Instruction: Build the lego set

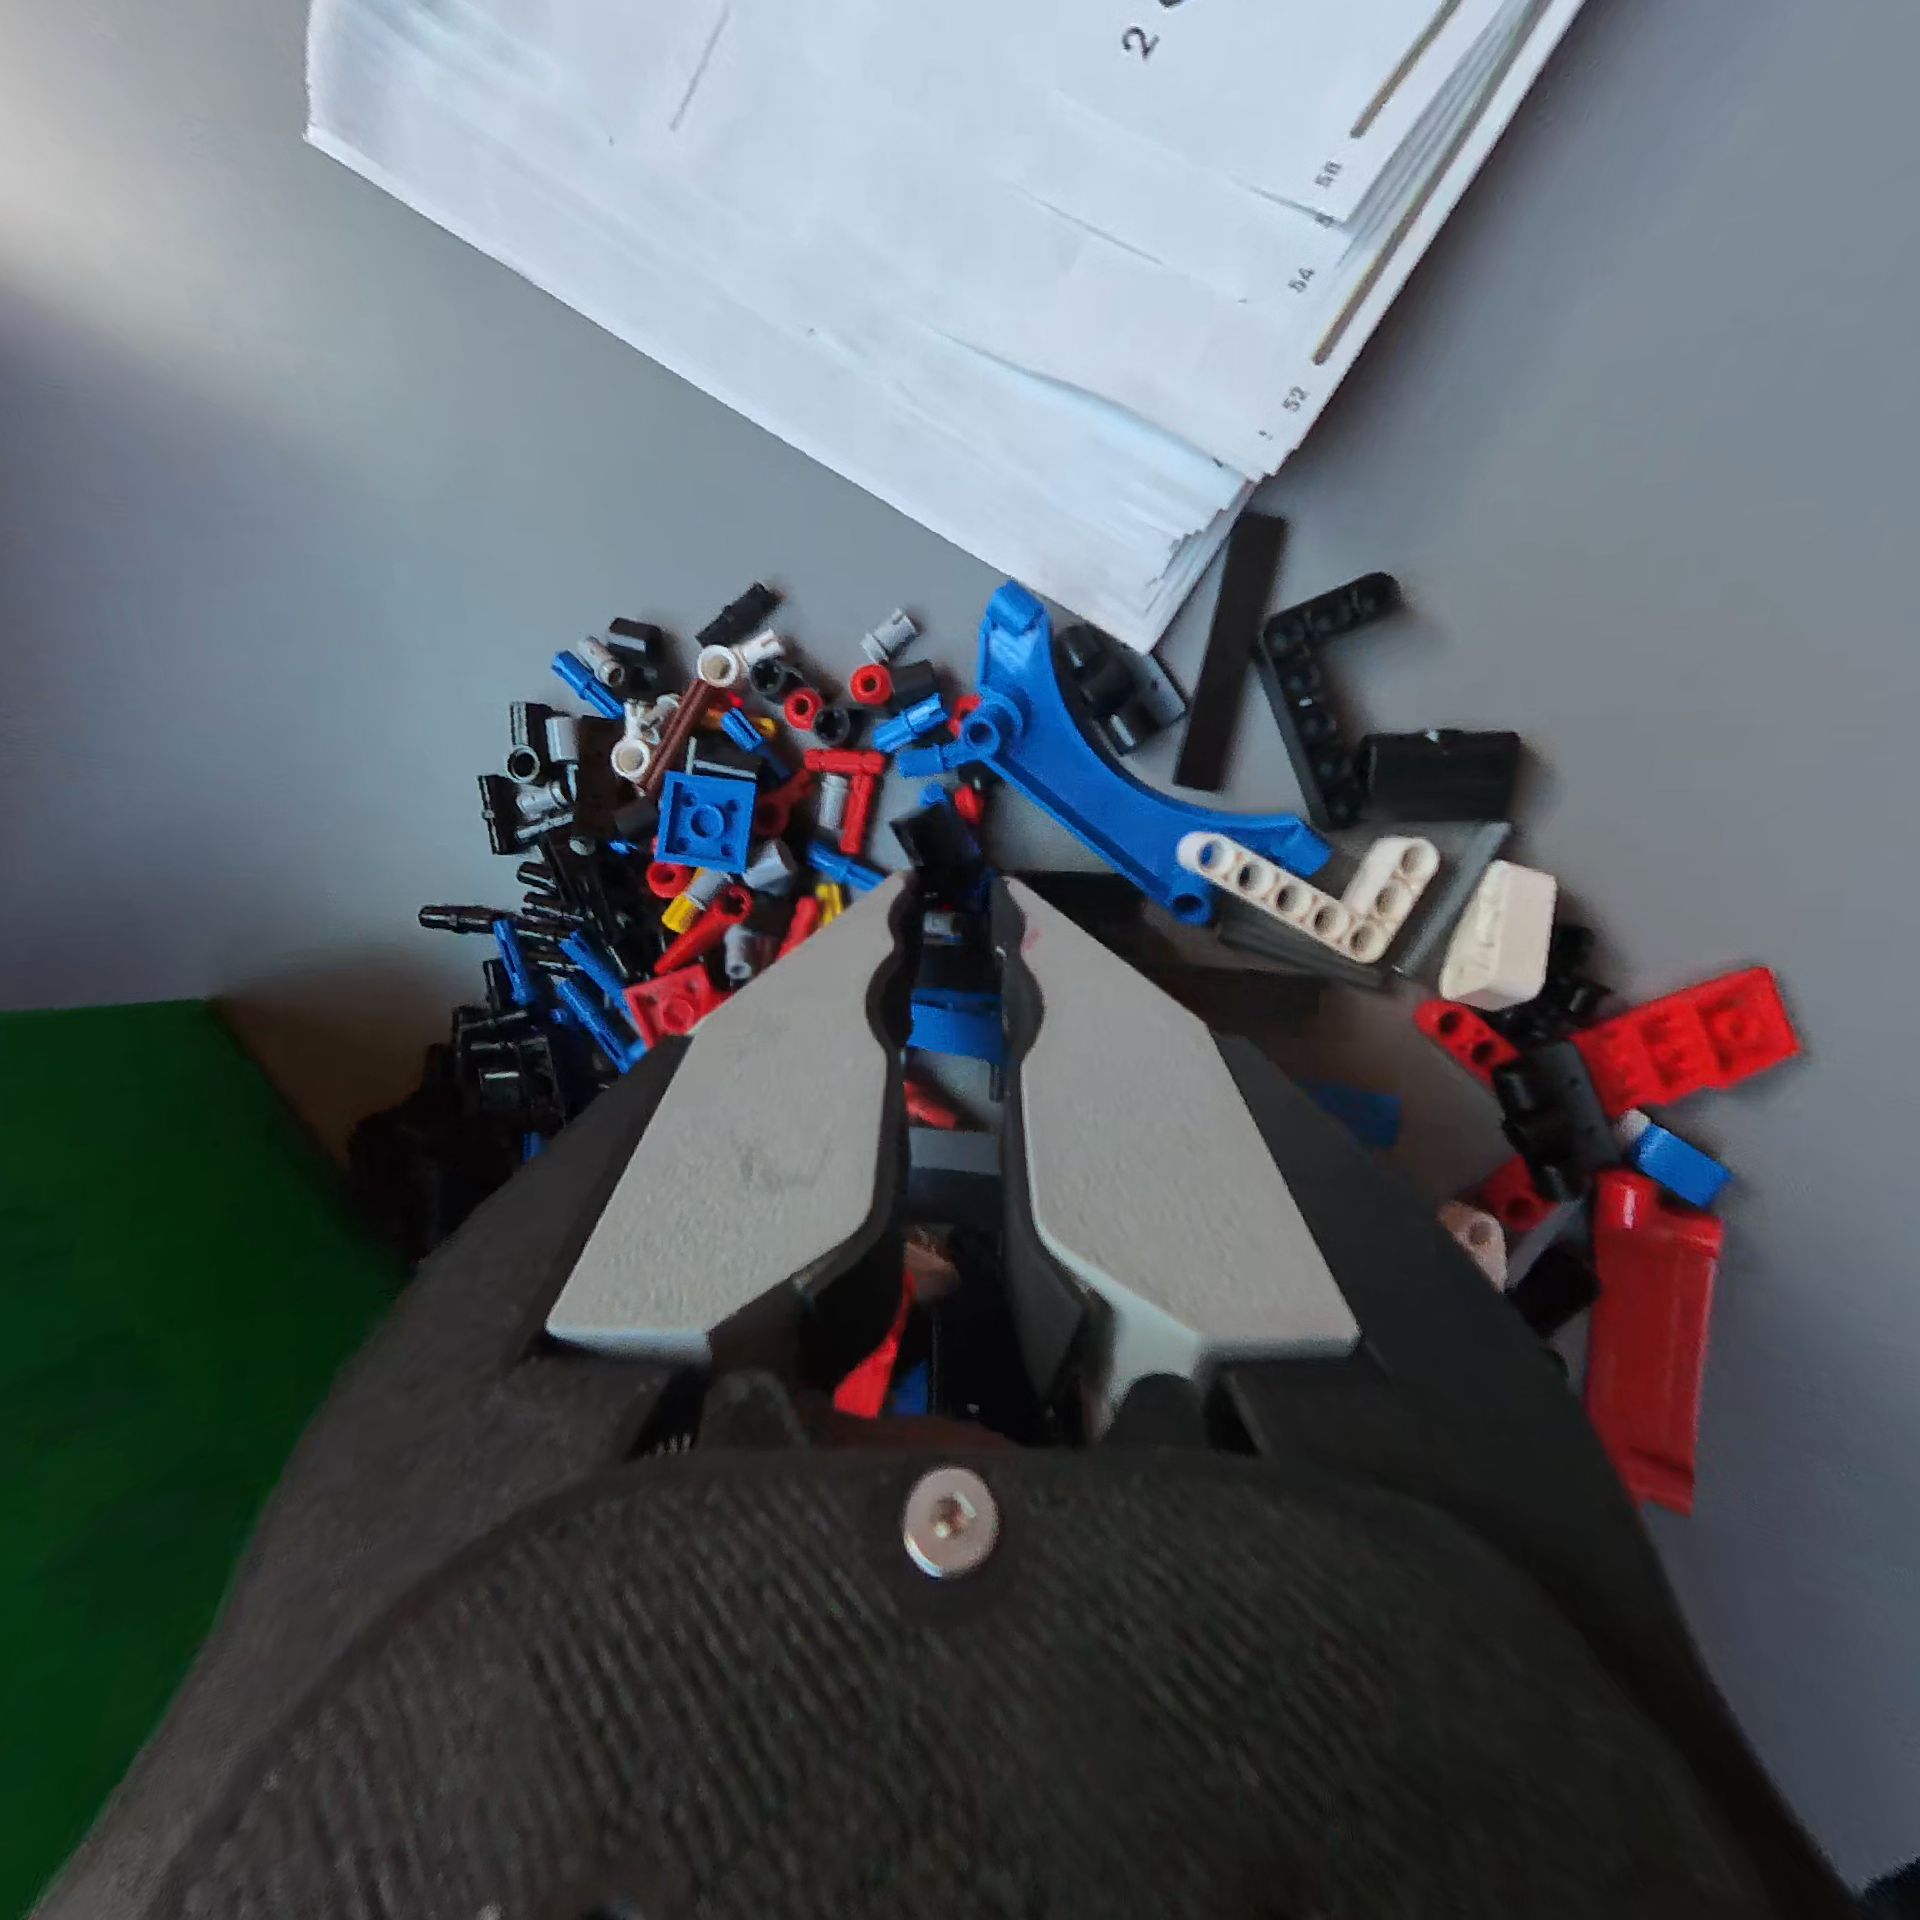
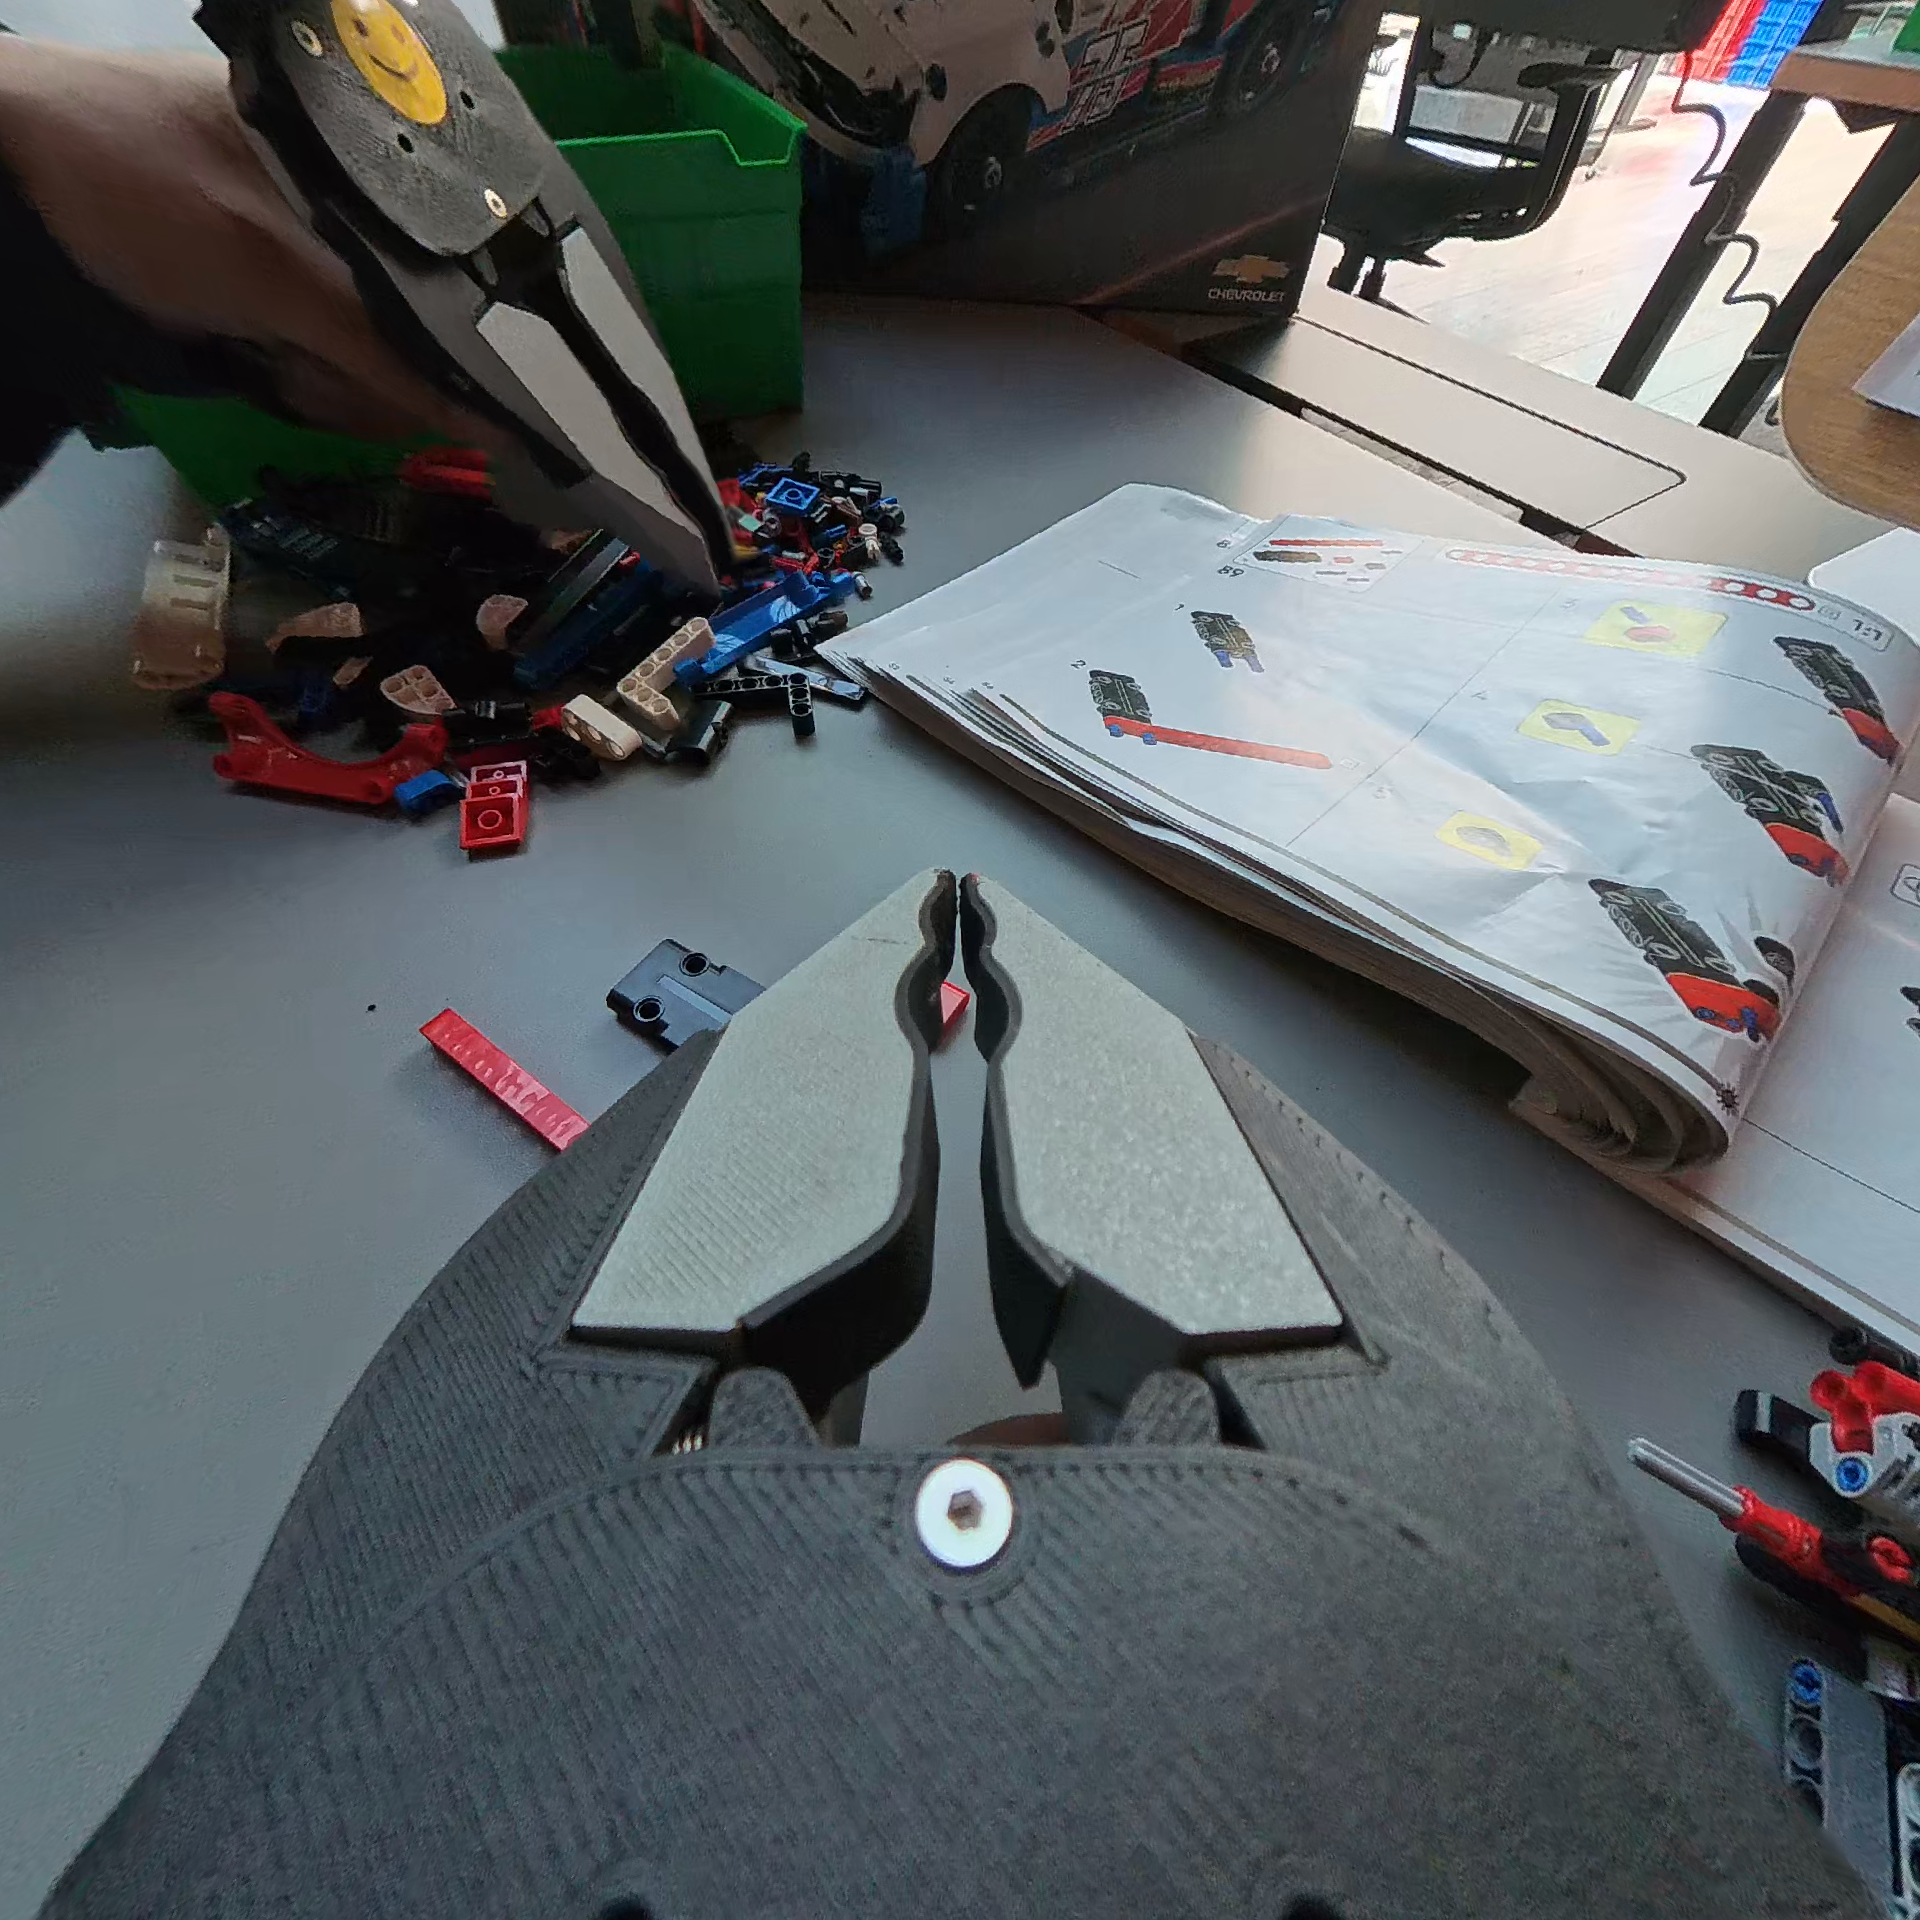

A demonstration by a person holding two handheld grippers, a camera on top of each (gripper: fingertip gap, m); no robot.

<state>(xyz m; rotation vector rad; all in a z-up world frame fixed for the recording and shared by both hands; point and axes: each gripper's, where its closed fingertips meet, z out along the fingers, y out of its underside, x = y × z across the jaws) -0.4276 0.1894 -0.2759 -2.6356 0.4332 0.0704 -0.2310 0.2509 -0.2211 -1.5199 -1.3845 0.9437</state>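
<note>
Grey table (image 2: 1039,436) carrying: one green bin (image 2: 717,208) at the far left edge, contents hidden; one dark printed box (image 2: 1091,156) at the far edge beside the bin, showing a white race car with lettering and a maker's badge; one open booklet (image 2: 1455,748) at the right, pages bearing numbered step diagrams and page numbers; one pile (image 1: 727,831) of small plastic building parts between bin and booklet, in black, blue, red, white, grey and yellow. Pile includes a blue curved arch (image 1: 1101,769), a white L-shaped beam (image 1: 1320,894), a blue square plate (image 1: 707,821), a black flat strip (image 1: 1231,649) just beside the booklet corner, and red panels (image 1: 1652,1330) at its near side. Apart from the pile, toward the near edge: a red flat strip (image 2: 504,1081) and a black two-hole piece (image 2: 681,992), side by side. At the near right corner, a partly built assembly (image 2: 1860,1475) in red, black and grey. Left gripper (image 1: 951,894): held by a hand (image 2: 135,239), tilted steeply down with its tips in the middle of the pile; fingers close together, nipping a small black piece (image 1: 940,842) with blue on it, blurred. Right gripper (image 2: 958,883): low over bare table near the two loose parts, level, tips pressed together with nothing between them.
</note>
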